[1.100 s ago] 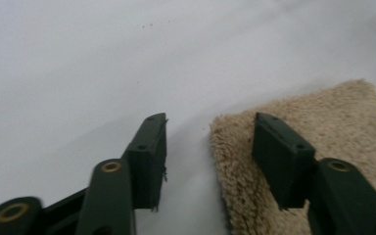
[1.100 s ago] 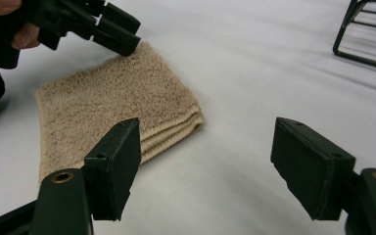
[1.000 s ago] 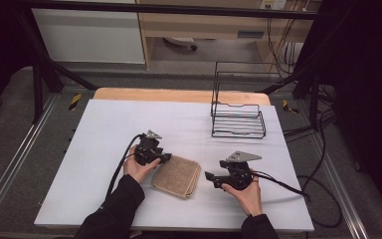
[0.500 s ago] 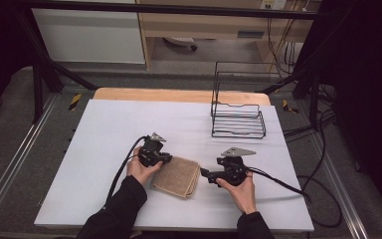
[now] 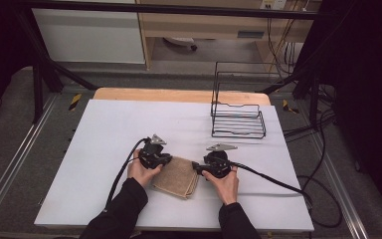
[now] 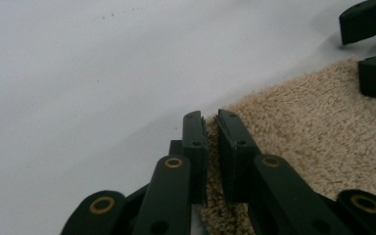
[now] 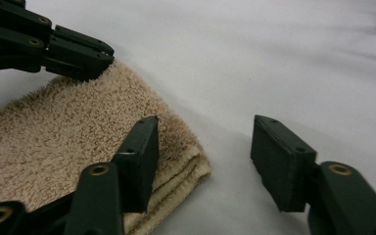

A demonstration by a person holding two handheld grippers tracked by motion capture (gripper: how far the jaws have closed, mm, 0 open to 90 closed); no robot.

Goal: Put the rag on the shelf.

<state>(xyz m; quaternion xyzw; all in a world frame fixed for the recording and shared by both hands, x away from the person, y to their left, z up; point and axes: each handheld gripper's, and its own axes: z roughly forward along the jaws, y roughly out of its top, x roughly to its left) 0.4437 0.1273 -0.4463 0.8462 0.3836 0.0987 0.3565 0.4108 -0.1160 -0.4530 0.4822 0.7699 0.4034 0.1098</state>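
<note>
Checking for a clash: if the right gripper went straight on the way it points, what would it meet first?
The right gripper points across the folded towel, whose near corner lies between its closing jaws without being pinched. Beyond it, the left gripper, shut on the towel's far edge, seems next, though depth is unclear.

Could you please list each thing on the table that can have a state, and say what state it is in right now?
Towel: folded in layers, flat on the table, one edge pinched.
Left gripper: shut on the towel's edge.
Right gripper: open, its jaws have just been closing; one of its fingers is over the towel's corner, the other over bare table.
Wire rack: upright, empty, at the far right.
</note>
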